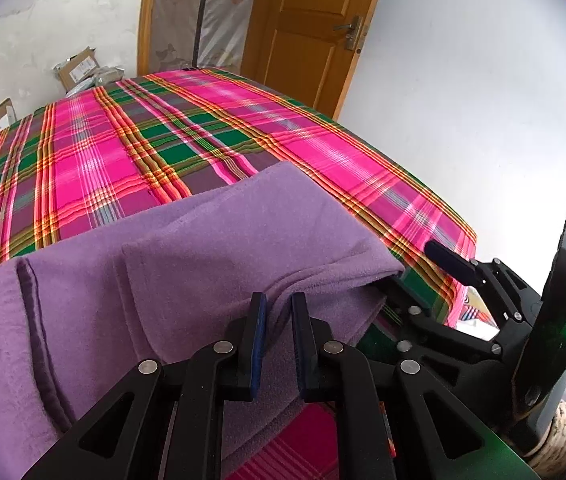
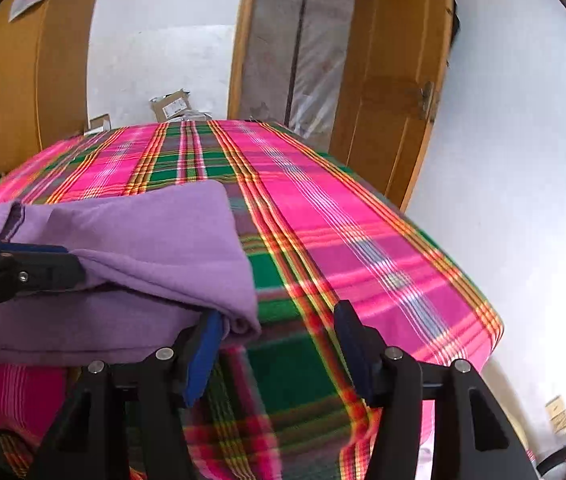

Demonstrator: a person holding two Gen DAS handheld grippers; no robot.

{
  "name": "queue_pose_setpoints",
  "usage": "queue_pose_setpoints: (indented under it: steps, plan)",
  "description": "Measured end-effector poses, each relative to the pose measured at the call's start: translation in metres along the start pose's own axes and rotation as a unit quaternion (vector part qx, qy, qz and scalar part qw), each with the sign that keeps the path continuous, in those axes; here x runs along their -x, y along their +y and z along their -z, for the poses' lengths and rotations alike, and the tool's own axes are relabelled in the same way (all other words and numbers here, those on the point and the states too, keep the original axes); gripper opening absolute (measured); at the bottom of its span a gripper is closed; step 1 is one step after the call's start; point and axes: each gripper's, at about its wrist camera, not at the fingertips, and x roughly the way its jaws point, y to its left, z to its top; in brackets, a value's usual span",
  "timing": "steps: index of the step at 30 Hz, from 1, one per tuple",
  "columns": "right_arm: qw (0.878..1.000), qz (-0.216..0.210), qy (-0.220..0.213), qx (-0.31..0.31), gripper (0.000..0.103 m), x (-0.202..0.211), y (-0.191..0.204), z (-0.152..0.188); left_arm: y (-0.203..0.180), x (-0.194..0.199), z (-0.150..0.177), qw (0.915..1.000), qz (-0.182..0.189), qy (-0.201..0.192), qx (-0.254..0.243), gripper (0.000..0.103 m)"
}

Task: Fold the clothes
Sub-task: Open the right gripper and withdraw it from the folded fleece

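A purple fleece garment [image 1: 203, 240] lies partly folded on the near side of a surface covered with a pink and green plaid cloth [image 1: 171, 136]. My left gripper [image 1: 279, 308] is shut on a raised fold of its near edge, with fabric pinched between the blue pads. In the right wrist view that gripper [image 2: 71, 264] comes in from the left and holds the fold up. My right gripper [image 2: 279, 316] stands open at the garment's [image 2: 155, 232] right corner; its left finger [image 2: 207, 344] touches the fabric edge and its right finger is over bare plaid. From the left wrist view, the right gripper [image 1: 419, 272] has one finger tucked under the corner.
The plaid surface [image 2: 363, 240] drops off at its right edge, beside a white wall [image 2: 523, 160]. A wooden door [image 1: 315, 40] and doorway stand beyond the far end. Cardboard boxes [image 1: 79, 66] sit behind the far left corner.
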Motion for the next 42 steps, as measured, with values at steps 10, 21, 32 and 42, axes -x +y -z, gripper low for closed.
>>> queue_pose_setpoints:
  steps: [10, 21, 32, 42]
  plan:
    - [0.998, -0.054, -0.009, 0.002, 0.058, -0.004, 0.010, -0.003, 0.002, 0.003, 0.000, 0.9999, 0.003, -0.008, 0.008, 0.013]
    - [0.998, -0.027, -0.032, 0.048, 0.058, -0.005, -0.008, -0.002, -0.004, 0.002, 0.005, 0.9999, 0.009, 0.002, -0.005, 0.013]
    - [0.987, -0.016, -0.046, 0.153, 0.060, -0.003, 0.001, 0.001, -0.002, -0.002, 0.019, 0.9997, 0.006, 0.022, -0.006, 0.013]
    - [0.978, 0.047, -0.018, 0.204, 0.057, 0.007, -0.002, 0.007, 0.003, 0.012, 0.032, 0.9998, 0.006, 0.018, -0.003, 0.013]
